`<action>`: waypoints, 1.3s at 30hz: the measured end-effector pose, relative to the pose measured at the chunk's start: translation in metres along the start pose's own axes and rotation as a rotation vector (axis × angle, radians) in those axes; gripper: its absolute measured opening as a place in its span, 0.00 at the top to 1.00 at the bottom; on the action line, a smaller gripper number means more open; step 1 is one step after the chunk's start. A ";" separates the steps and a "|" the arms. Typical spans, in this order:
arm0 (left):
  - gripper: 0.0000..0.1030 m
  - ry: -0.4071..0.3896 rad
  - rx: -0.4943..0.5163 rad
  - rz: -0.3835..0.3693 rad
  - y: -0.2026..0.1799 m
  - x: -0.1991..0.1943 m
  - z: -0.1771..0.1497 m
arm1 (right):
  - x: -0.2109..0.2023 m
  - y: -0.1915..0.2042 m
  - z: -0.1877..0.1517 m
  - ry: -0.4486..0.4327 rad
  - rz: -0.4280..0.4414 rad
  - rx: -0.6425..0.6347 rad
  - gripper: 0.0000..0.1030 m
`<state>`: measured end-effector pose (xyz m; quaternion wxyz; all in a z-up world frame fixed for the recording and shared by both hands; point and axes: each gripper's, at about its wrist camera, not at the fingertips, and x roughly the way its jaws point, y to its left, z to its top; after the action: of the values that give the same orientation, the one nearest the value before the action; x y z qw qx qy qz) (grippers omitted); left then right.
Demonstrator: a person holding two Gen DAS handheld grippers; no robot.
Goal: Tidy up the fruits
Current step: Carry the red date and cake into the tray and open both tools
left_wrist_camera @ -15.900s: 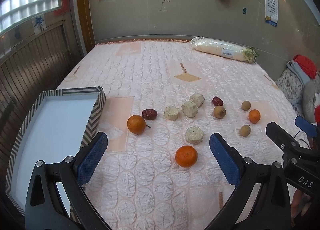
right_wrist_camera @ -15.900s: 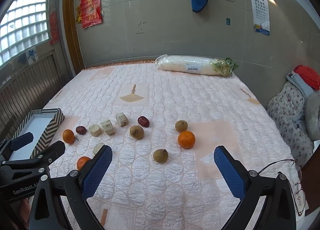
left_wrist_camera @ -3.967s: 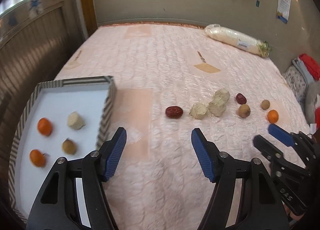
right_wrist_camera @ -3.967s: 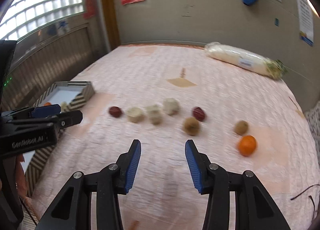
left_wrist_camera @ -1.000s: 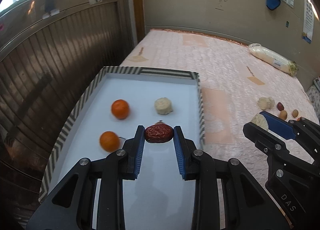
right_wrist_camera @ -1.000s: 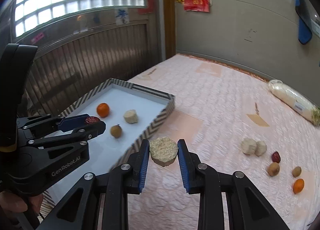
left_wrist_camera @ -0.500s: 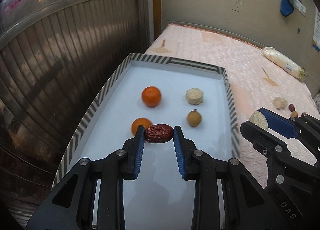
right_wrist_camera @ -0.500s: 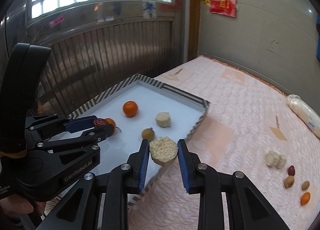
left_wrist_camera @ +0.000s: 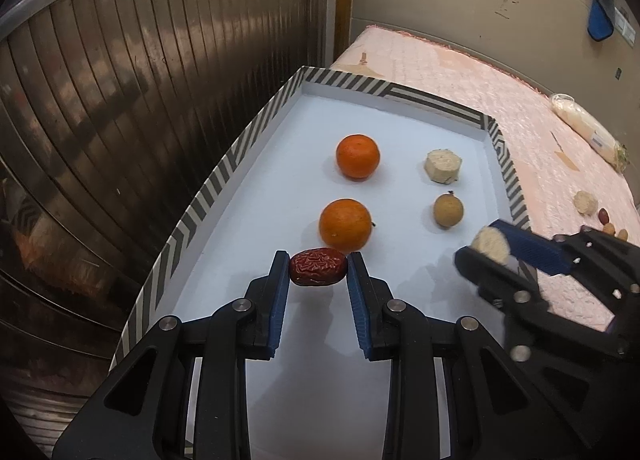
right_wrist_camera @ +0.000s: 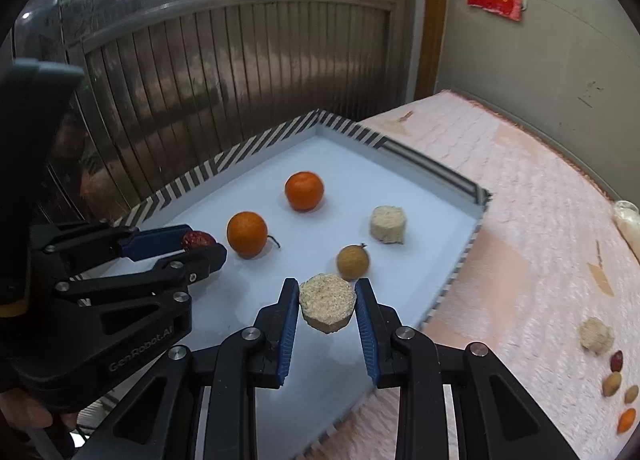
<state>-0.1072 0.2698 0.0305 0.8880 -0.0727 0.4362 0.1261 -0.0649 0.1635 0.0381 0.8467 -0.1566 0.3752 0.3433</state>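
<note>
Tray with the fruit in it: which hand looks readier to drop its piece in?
Probably the left gripper: its red date hangs over the tray floor beside an orange.

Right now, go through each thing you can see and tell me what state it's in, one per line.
Left gripper: jaws shut on the red date, held above the tray.
Right gripper: jaws shut on the pale chunk, held over the tray.
Striped tray: open, holding four items.
Two oranges: resting in the tray.
Second pale chunk: resting in the tray.
Brown round fruit: resting in the tray.
Remaining fruits: lying on the bed.
</note>
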 end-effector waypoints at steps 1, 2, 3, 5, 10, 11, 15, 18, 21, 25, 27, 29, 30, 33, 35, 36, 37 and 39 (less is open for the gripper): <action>0.72 0.002 -0.001 0.000 0.000 0.001 0.000 | 0.005 0.001 0.001 0.009 0.003 -0.002 0.73; 0.72 0.004 -0.002 0.001 0.001 0.002 0.000 | 0.009 0.002 0.000 0.018 0.008 -0.002 0.73; 0.72 0.007 -0.003 0.002 0.001 0.004 0.000 | 0.014 0.003 0.000 0.028 0.014 -0.003 0.73; 0.72 0.014 -0.005 0.004 0.002 0.006 -0.001 | 0.021 0.005 0.000 0.043 0.017 -0.008 0.73; 0.72 0.017 -0.009 0.016 0.003 0.011 0.001 | 0.034 0.007 -0.003 0.073 0.019 -0.016 0.73; 0.72 0.019 -0.013 0.015 0.004 0.011 0.001 | 0.034 0.008 -0.003 0.072 0.014 -0.022 0.73; 0.72 0.031 -0.042 0.007 0.008 0.013 0.002 | 0.036 0.007 -0.002 0.077 0.018 -0.020 0.73; 0.72 0.039 -0.049 0.006 0.009 0.014 0.002 | 0.036 0.008 -0.002 0.074 0.022 -0.023 0.71; 0.64 0.044 -0.048 0.008 0.008 0.015 0.002 | 0.034 0.009 -0.002 0.066 0.030 -0.022 0.69; 0.36 0.007 -0.064 0.014 0.009 0.010 0.004 | 0.025 0.011 -0.002 0.039 0.024 -0.032 0.68; 0.35 -0.005 -0.063 0.018 0.009 0.007 0.006 | 0.019 0.009 -0.002 0.026 0.021 -0.028 0.64; 0.35 -0.010 -0.055 0.020 0.006 0.005 0.007 | 0.012 0.007 -0.003 0.007 0.023 -0.018 0.62; 0.35 -0.013 -0.052 0.021 0.004 0.003 0.008 | 0.006 0.005 -0.003 -0.005 0.017 -0.013 0.61; 0.35 -0.027 -0.039 0.013 -0.006 -0.002 0.011 | -0.006 -0.001 -0.006 -0.024 -0.001 -0.004 0.60; 0.35 -0.042 -0.026 0.006 -0.015 -0.007 0.013 | -0.014 -0.009 -0.009 -0.034 -0.016 0.012 0.60; 0.35 -0.051 -0.016 -0.003 -0.022 -0.011 0.015 | -0.019 -0.014 -0.010 -0.041 -0.019 0.024 0.60; 0.35 -0.060 -0.008 -0.013 -0.028 -0.015 0.015 | -0.022 -0.019 -0.012 -0.046 -0.022 0.035 0.60; 0.35 -0.073 0.010 -0.026 -0.040 -0.020 0.017 | -0.031 -0.030 -0.016 -0.053 -0.041 0.059 0.59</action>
<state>-0.0946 0.2319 0.0576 0.9052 -0.0693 0.4032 0.1149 -0.0676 0.1189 0.0505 0.8675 -0.1301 0.3590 0.3187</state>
